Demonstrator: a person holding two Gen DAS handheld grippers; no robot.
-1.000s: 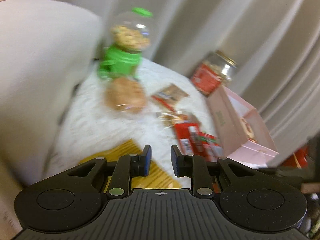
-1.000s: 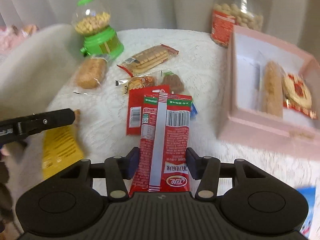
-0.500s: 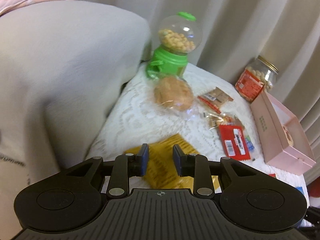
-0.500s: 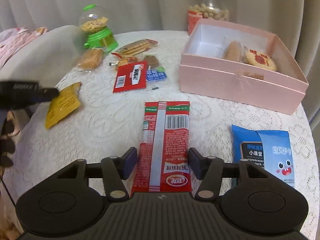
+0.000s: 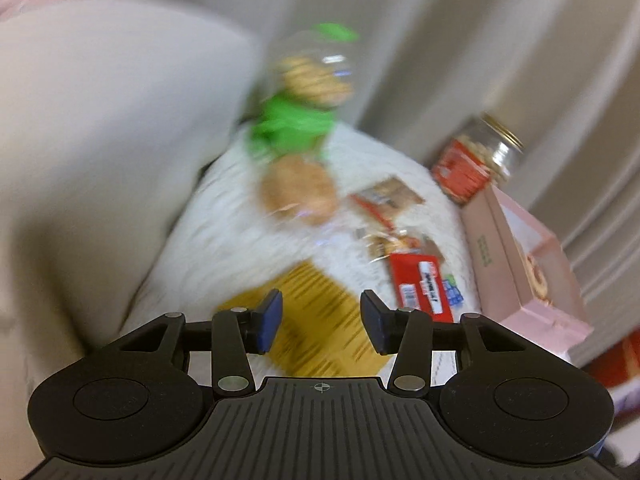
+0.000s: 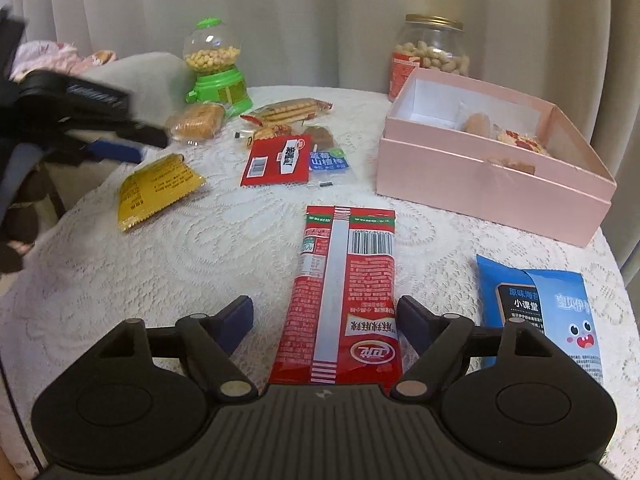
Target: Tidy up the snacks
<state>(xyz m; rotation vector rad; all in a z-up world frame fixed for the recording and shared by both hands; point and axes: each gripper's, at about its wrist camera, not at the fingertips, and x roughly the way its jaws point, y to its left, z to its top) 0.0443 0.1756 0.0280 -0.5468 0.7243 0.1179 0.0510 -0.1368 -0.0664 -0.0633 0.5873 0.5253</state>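
Observation:
A long red snack packet (image 6: 340, 288) lies flat on the white lace tablecloth. My right gripper (image 6: 326, 320) straddles its near end. The jaws are opening and the pads stand clear of the packet on both sides. At the table's left edge lies a yellow packet (image 6: 160, 184). My left gripper (image 5: 320, 312) hangs just above that yellow packet (image 5: 320, 320), jaws opening, nothing pressed between the pads. The right wrist view shows the left gripper (image 6: 140, 144) coming in from the left. An open pink box (image 6: 480, 176) holding a few cookies stands at the right.
A blue packet (image 6: 532, 312) lies by my right finger. A flat red packet (image 6: 276, 160), biscuit packs (image 6: 288, 110) and a wrapped cake (image 6: 196, 120) sit mid-table. A green candy dispenser (image 6: 216, 76) and peanut jar (image 6: 432, 56) stand at the back. A grey chair back (image 5: 100, 140) rises left.
My right gripper moved back and down with the long red packet, then spread its jaws off it. The left gripper's jaws went from nearly shut to open over the yellow packet.

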